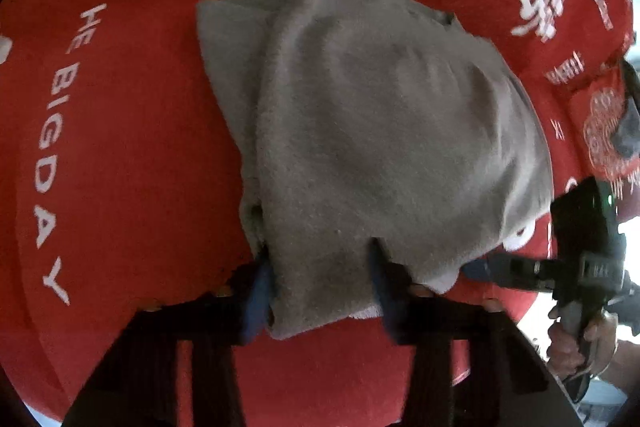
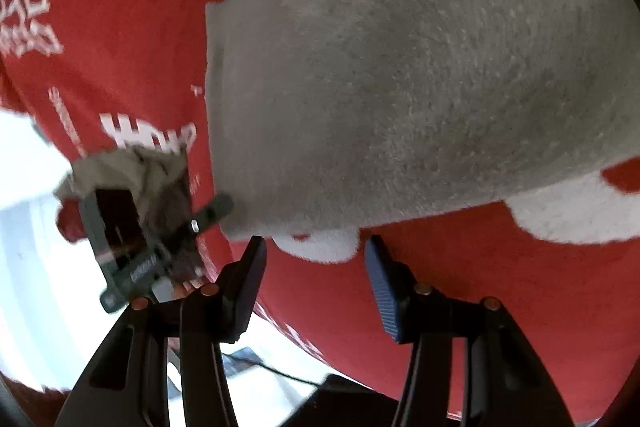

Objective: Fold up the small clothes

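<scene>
My left gripper had its blue-padded fingers spread apart, and the near hem of the cloth lay between them, draped down over the gap. The pads stood at either side of that hem, touching or almost touching it; I could not tell that they pinched it. The cloth was a grey, fuzzy terry piece, soft and napped, folded over itself into a rough slab with a rounded hump in the middle. A lighter layer showed along its left side and a small point stuck up at the far edge. It lay on the surface, which was covered in red felt-like fabric printed with white letters and characters.

My right gripper also had its fingers apart, with nothing between them. The cloth lay just beyond the tips, its curved edge near them but apart, and it filled most of that view as a coarse, looped grey mound. One finger showed a ribbed blue pad, the other a dark side. White printed patches on the red cover peeked out from under the cloth's edge right ahead of the tips. From the left camera, the right gripper sat low at the cloth's right corner.
</scene>
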### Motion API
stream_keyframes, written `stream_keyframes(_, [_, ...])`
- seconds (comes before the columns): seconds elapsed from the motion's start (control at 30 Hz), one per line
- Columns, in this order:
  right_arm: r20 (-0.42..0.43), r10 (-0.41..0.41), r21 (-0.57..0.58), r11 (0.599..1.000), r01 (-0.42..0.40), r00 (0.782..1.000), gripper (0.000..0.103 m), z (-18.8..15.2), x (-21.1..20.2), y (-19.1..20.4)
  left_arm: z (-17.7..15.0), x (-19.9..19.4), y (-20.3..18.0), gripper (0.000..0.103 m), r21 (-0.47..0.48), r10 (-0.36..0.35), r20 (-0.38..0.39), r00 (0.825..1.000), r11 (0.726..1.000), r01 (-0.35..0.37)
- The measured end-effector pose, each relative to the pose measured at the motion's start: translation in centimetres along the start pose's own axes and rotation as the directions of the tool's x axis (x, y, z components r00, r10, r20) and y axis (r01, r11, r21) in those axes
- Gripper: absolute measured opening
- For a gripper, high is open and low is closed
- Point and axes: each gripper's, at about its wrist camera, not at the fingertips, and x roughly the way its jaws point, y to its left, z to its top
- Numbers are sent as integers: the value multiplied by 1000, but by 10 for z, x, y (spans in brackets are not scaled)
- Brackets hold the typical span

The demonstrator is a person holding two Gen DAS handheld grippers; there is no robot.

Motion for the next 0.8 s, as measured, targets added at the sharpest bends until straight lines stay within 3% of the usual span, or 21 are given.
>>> stream_keyframes(0.03, [10, 4, 13, 1000, -4, 1000, 56, 1, -1, 0, 1, 2, 0, 15, 14, 1, -10, 1000, 1000, 0])
stream_keyframes(0.07, [24, 8, 32, 999, -9, 1000, 56, 3, -2, -2, 2, 4, -3, 5, 35, 4, -19, 1000, 999, -3])
stream_keyframes(0.17, [48, -24, 60, 998, 21, 999, 7, 12, -2, 5, -2, -11, -7, 5, 67, -4, 14, 1000, 998, 3])
stream_keyframes(0.27, [74, -33, -23, 999, 35, 997, 7, 14, -18, 20, -12, -23, 0, 5, 68, -2, 27, 1000, 998, 1])
stream_keyframes(0.47, [16, -187, -91, 978, 187, 982, 6, -4, -2, 5, -25, 3, 12, 6, 30, 10, 2, 1000, 999, -10])
stream_keyframes(0.57, [22, -164, -83, 983, 165, 986, 8, -5, -7, 2, -24, -4, 12, 6, -11, 31, 21, 999, 999, -31])
stream_keyframes(0.63, [7, -185, -98, 978, 185, 983, 11, -5, -15, 2, -23, -7, 9, 19, -15, 83, 10, 997, 996, -83])
stream_keyframes(0.67, [-3, -211, -114, 971, 210, 977, 13, -6, -20, 6, -24, -10, 6, 42, -17, 116, 10, 993, 993, -116])
stream_keyframes(0.73, [8, -241, -137, 961, 240, 970, 18, -9, -32, 13, -28, -21, 7, 73, -32, 186, 38, 982, 982, -185])
stream_keyframes(0.77, [19, -246, -142, 959, 246, 969, 28, -9, -39, 15, -29, -27, 6, 76, -42, 204, 57, 977, 979, -202])
stream_keyframes(0.8, [40, -253, -143, 956, 256, 967, 45, -9, -52, 17, -30, -31, 5, 76, -51, 225, 63, 972, 974, -222])
